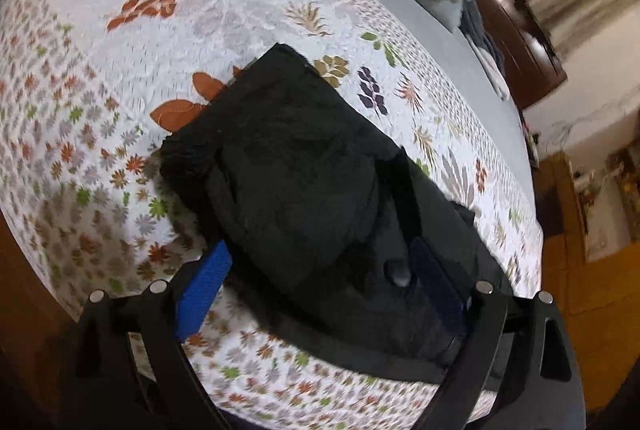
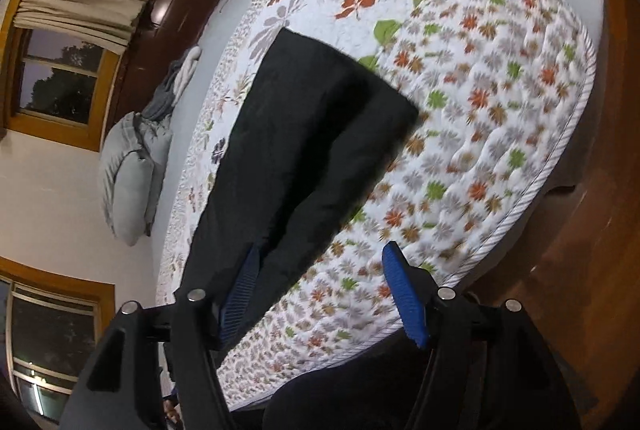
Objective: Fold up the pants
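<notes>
The left claw (image 1: 320, 294) stands released, its blue pads (image 1: 204, 290) spread wide on either side of the pants (image 1: 304, 181) with nothing pressed between them. One pad hangs over the quilt (image 1: 100, 133) just beside the near edge of the pants; the other is dark against the black cloth, and whether it touches the cloth cannot be told.

The right claw (image 2: 324, 294) is released too. Its left pad (image 2: 240, 294) sits over the near end of the pants, the right pad (image 2: 404, 298) over bare quilt (image 2: 480, 117) beside them, and no cloth is gripped.

The pants are black, matte and slightly fuzzy, and lie flat on the quilt that covers the bed. In the left wrist view they look like a thick stacked bundle, an upper layer lying on a wider lower one, with a small round button or stud (image 1: 400, 274) near the near end. In the right wrist view they run as a long dark band away from the claw, a lengthwise crease dividing it, ending in a squared far edge (image 2: 352, 65).

The quilt around the pants is white, printed with orange, green and grey leaves. Beyond the pants, grey pillows (image 2: 128, 165) lie at the head of the bed, against a dark wooden headboard (image 2: 148, 41). Farther off is a curtained window (image 2: 60, 85).
</notes>
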`<state>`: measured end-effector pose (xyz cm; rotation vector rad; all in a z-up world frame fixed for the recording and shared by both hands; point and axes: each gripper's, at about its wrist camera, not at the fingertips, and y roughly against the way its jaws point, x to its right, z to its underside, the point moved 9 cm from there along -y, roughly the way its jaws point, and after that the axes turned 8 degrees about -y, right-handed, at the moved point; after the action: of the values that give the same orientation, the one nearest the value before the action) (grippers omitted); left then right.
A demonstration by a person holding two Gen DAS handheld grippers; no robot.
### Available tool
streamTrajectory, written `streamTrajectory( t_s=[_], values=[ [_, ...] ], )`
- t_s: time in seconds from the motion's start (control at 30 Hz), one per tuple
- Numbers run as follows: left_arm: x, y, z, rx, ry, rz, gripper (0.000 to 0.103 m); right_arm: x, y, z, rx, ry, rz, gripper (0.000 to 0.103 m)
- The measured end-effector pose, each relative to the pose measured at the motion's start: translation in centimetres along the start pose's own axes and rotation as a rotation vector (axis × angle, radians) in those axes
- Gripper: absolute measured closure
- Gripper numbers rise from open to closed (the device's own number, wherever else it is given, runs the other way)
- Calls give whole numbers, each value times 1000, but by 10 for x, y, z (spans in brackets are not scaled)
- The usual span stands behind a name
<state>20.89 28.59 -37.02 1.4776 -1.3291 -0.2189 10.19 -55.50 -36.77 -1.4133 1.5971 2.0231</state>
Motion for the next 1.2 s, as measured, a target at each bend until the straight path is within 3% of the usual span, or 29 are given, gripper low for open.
streamTrajectory(
  t_s=[0.03, 0.1, 0.13, 0.2, 0.4, 0.6, 0.67, 0.73, 0.77, 0.93, 1.2],
  values=[
    [0, -3, -1, -4, 17, 6, 19, -2, -1, -1, 2, -18, -18, 36],
    [3, -8, 0, -17, 10, 7, 37, -4, -2, -4, 11, -44, -46, 36],
    [3, -11, 1, -25, -5, -11, 41, -8, -2, -9, 20, -54, -67, 36],
    [3, -14, 3, -37, -18, -18, 61, -13, -3, -19, 38, -73, -97, 36],
    [-4, -17, 2, -35, -13, -44, 86, -26, -22, -44, 54, -113, -126, 36],
    [-9, -23, 2, -61, -4, -78, 95, -23, -49, -66, 88, -173, -110, 38],
    [-7, -23, 2, -69, -20, -100, 96, -21, -55, -72, 92, -199, -107, 50],
    [-5, -22, 0, -72, -25, -118, 98, -19, -60, -74, 86, -197, -74, 90],
    [-4, -21, -1, -74, -23, -124, 99, -20, -60, -75, 85, -187, -65, 94],
    [-3, -13, -7, -77, -8, -115, 99, -33, -51, -74, 87, -121, -44, 98],
    [-6, -2, -1, -96, -6, -97, 99, -11, -35, -63, 70, -101, -11, 98]
  ],
)
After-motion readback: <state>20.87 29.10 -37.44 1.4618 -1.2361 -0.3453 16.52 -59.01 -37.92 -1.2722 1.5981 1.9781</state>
